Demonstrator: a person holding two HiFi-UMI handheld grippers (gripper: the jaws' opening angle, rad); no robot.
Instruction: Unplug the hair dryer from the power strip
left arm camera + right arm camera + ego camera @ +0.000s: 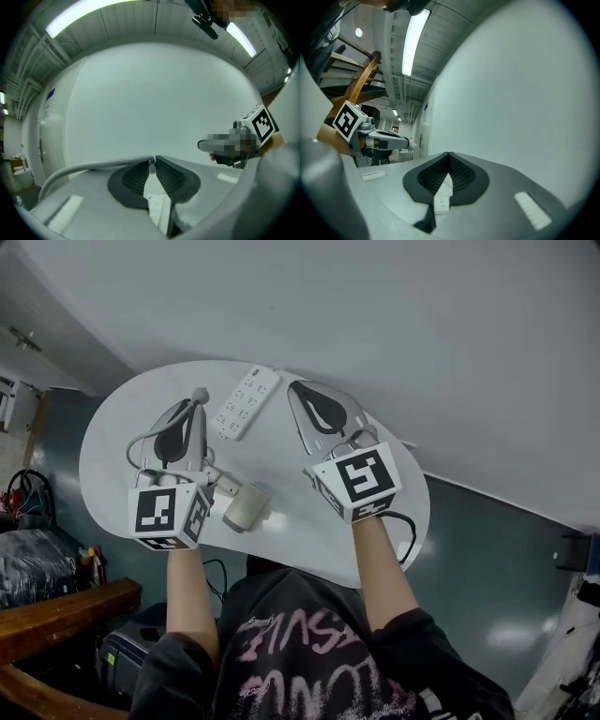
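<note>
I read this as the tail end of the job rather than its start: the power strip (246,402) lies at the far middle of the white surface (112,432), and I can see nothing seated in any of its sockets. The left gripper (152,161) has its fingers pressed together at the tips, pinching the end of a grey cord (84,168). The cord sweeps off to the left and, in the head view, loops back toward the near edge. A small grey knob sits at those tips in the head view, and I take it for the plug, though it is too small for me to be sure. The hair dryer (246,507), a pale beige body, rests on the near part of the surface, just beside the left gripper's marker cube. The right gripper (448,154) hangs to the right of the strip with its fingers closed on nothing, and the strip shows below them, apart from them. Both grippers point at the bare wall beyond the surface, so neither touches the strip. If the plug is indeed free, the next move calls for lowering the left gripper to a bare patch left of the strip. Then I would spread the fingers to lay the cord down, taking care not to drag the dryer off the near edge.
</note>
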